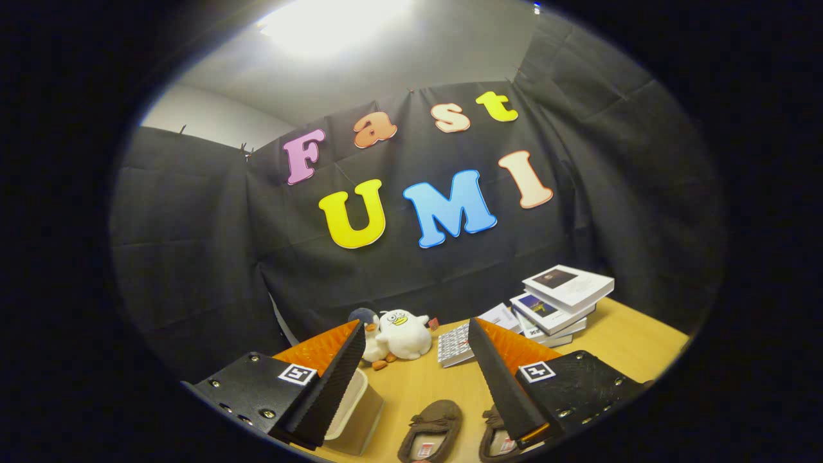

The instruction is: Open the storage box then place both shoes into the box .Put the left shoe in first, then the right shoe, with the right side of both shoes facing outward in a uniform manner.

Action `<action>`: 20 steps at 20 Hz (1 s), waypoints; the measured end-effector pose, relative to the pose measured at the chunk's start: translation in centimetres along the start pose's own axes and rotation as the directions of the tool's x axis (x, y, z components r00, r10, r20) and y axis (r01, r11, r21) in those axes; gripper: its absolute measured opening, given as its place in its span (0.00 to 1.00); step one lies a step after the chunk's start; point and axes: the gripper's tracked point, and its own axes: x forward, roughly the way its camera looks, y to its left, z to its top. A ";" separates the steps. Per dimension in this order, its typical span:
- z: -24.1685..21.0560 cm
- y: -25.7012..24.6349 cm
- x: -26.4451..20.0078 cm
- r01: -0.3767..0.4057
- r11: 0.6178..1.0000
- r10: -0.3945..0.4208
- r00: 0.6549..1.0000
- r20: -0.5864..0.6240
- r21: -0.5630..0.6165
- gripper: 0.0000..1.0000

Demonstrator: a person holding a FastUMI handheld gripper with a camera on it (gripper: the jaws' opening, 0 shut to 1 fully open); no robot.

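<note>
A smooth, pale wooden table (617,347) fills the low ground here, backed by a wrinkled black cloth wall (193,244), with a grey ceiling and a bright light (334,22) glaring overhead. The gripper (411,350) hangs above the table with its fingers spread wide, nothing between them. Down below, two brown, soft-looking moccasin shoes sit side by side: one shoe (429,431) lies between the fingers, the other shoe (496,440) is half hidden under the right finger. A cream box (357,411) with a rounded rim sits partly behind the left finger. Beyond the fingers, a plush white penguin (402,334), a small keyboard (455,345), and a tilted stack of glossy books (559,299).
</note>
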 end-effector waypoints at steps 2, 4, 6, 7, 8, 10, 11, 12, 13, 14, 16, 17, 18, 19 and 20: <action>-2.0 0.6 0.2 -0.029 0.996 0.033 0.998 -0.053 0.087 0.98; -4.0 1.3 0.6 -0.047 0.982 0.068 0.992 -0.107 0.185 0.98; -5.9 2.1 1.0 -0.058 0.956 0.106 0.982 -0.157 0.286 0.99; -6.9 2.6 1.1 -0.062 0.939 0.129 0.976 -0.178 0.338 0.99; -7.8 2.9 1.2 -0.063 0.919 0.150 0.969 -0.197 0.390 0.99; -9.4 3.6 1.5 -0.060 0.875 0.191 0.955 -0.228 0.480 0.97; -10.1 4.1 1.6 -0.058 0.857 0.208 0.948 -0.240 0.511 0.97; -10.9 4.4 1.8 -0.058 0.841 0.228 0.939 -0.256 0.538 0.97; -12.0 5.0 1.7 -0.056 0.825 0.252 0.928 -0.276 0.563 0.97; -13.0 5.6 1.8 -0.055 0.806 0.278 0.914 -0.294 0.590 0.97; -15.0 6.7 1.9 -0.047 0.763 0.330 0.886 -0.327 0.644 0.97; -15.9 7.1 2.0 -0.037 0.745 0.348 0.873 -0.341 0.666 0.97; -16.7 7.4 2.1 -0.027 0.730 0.364 0.861 -0.355 0.682 0.97; -17.7 7.9 2.1 -0.019 0.718 0.380 0.848 -0.369 0.695 0.97; -18.5 8.2 2.0 -0.013 0.706 0.397 0.835 -0.381 0.708 0.97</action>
